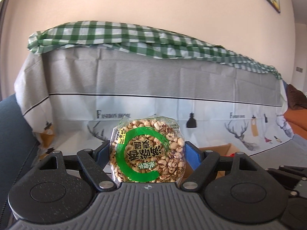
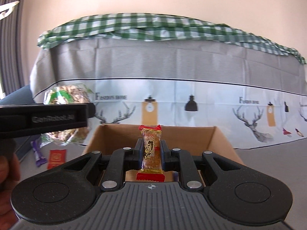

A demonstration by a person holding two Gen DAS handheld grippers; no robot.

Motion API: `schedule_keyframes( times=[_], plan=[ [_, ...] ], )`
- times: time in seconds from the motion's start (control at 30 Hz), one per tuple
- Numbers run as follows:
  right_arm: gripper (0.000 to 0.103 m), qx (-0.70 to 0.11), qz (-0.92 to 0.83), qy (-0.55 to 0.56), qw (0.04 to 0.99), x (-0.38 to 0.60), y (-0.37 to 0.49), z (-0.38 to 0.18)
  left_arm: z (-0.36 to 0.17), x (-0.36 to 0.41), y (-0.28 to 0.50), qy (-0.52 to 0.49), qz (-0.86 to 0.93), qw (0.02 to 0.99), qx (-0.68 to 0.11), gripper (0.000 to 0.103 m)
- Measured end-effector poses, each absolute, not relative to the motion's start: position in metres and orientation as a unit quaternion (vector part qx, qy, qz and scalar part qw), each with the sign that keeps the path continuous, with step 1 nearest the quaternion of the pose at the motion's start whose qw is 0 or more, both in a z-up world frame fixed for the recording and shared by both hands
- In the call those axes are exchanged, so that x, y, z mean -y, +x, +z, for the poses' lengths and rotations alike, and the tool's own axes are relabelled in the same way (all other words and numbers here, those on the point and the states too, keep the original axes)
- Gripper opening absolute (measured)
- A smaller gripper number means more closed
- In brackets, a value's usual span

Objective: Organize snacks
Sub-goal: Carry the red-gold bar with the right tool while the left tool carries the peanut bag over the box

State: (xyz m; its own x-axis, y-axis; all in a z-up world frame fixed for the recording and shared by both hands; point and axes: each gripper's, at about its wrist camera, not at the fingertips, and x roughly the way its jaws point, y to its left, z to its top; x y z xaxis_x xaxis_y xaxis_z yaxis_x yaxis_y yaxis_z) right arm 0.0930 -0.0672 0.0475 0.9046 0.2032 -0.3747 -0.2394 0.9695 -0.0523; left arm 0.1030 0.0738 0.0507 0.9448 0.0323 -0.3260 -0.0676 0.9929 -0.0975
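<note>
Currently on my rig, item by item:
- Left tongs point(image 1: 147, 149): clamped wide on round puffed-grain cake point(image 1: 146, 151) in clear wrapper with green ring, held upright, label upside down, raised off counter point(image 2: 272, 153).
- Right tongs point(image 2: 151, 152): clenched on small nougat candy point(image 2: 152, 149), red wrapper ends top and bottom, held upright above open cardboard box point(image 2: 220, 140).
- Counter left of box: purple wrapper point(image 2: 38, 154), red packet point(image 2: 56, 158), both lying flat.
- Backdrop: draped gray cloth with deer print point(image 2: 172, 67), green checked cloth point(image 2: 134, 28) on top.
</note>
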Motion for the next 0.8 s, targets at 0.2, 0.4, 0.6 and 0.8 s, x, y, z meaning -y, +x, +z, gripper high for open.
schedule_keyframes(
  times=[0.2,0.4,0.6,0.8],
  plan=[
    [0.018,-0.188,0.089,-0.041,0.977,0.086,0.098,0.042,0.050,-0.054,0.104,-0.043,-0.023,0.987,-0.154,0.083],
    [0.018,-0.189,0.072,-0.035,0.979,0.098,0.102,0.039,0.051,-0.034,0.101,-0.030,-0.062,0.988,-0.136,0.083],
    [0.018,-0.188,0.064,-0.030,0.980,0.102,0.104,0.038,0.048,-0.025,0.102,-0.026,-0.079,0.987,-0.139,0.083],
    [0.018,-0.187,0.061,-0.026,0.980,0.103,0.103,0.039,0.046,-0.023,0.104,-0.024,-0.084,0.986,-0.145,0.083]
  ],
)
